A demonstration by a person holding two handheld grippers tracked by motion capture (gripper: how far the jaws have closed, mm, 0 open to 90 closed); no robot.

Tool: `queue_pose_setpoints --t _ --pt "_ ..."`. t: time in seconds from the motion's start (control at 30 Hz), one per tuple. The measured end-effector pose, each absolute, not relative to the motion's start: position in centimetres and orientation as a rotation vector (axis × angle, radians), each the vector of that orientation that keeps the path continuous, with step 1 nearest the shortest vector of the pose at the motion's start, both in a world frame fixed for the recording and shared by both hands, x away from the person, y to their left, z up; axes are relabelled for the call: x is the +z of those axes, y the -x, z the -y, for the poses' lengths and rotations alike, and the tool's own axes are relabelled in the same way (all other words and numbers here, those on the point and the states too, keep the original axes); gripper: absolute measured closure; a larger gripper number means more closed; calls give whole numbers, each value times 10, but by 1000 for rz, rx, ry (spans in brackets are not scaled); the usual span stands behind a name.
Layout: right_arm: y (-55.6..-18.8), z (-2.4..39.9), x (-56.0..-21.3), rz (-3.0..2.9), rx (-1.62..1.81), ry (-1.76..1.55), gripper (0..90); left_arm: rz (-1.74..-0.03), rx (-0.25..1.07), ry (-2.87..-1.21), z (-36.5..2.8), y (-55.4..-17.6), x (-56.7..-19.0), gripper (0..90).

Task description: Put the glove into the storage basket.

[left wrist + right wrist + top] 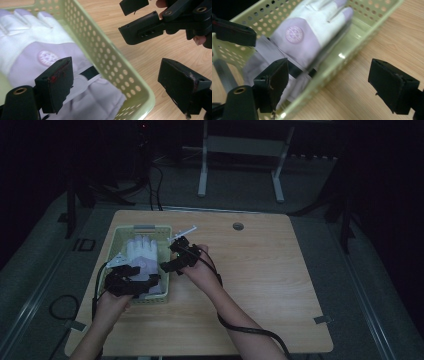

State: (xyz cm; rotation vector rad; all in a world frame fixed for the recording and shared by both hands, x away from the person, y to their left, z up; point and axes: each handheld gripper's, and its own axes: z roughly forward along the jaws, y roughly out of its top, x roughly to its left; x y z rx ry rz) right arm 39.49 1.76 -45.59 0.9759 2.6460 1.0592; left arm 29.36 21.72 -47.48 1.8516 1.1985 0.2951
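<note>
A pale green perforated basket [116,240] stands on the left part of the table. A white and lilac glove [141,251] lies flat in it, fingers toward the far end. My left gripper [152,281] hovers over the basket's near end, open and holding nothing. In the left gripper view the glove [30,50] and the basket's wall [110,62] lie under the open left gripper [117,67], with the right gripper [136,18] beyond. My right gripper [171,255] is open beside the basket's right wall. In its view the right gripper [330,68] straddles the basket rim [352,47] above the glove [312,32].
The wooden table [260,270] has bare room to the right of the basket and a round cable hole [238,226] near its far edge. Black cables trail from both grippers toward the near edge. Another table's white legs [202,170] stand on the floor behind.
</note>
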Motion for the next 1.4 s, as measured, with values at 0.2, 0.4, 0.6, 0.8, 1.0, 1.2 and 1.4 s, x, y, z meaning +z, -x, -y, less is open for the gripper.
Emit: queue_pose_setpoints --t 0.2,0.4,0.6,0.8,1.0,1.2,1.4 --pt "-399 7 -463 -2628 1055 -1022 165 -1156 287 -1869 -198 -293 -473 133" --pt "-400 27 -469 -2612 1033 -1035 164 -1128 271 -1883 -181 -295 -476 133" --pt "-400 46 -476 -2601 1014 -1054 162 -1089 264 -1915 -162 -295 -479 136" --pt "-398 65 -480 -2581 1012 -1066 162 -1049 258 -1931 -146 -295 -481 135" --pt "-398 83 -484 -2569 1006 -1093 162 -1021 240 -1944 -133 -295 -486 136" --pt "-396 97 -490 -2564 1001 -1108 162 -999 204 -1931 -123 -294 -493 138" --pt "-395 110 -496 -2556 989 -1116 159 -966 215 -1952 -112 -291 -502 139"
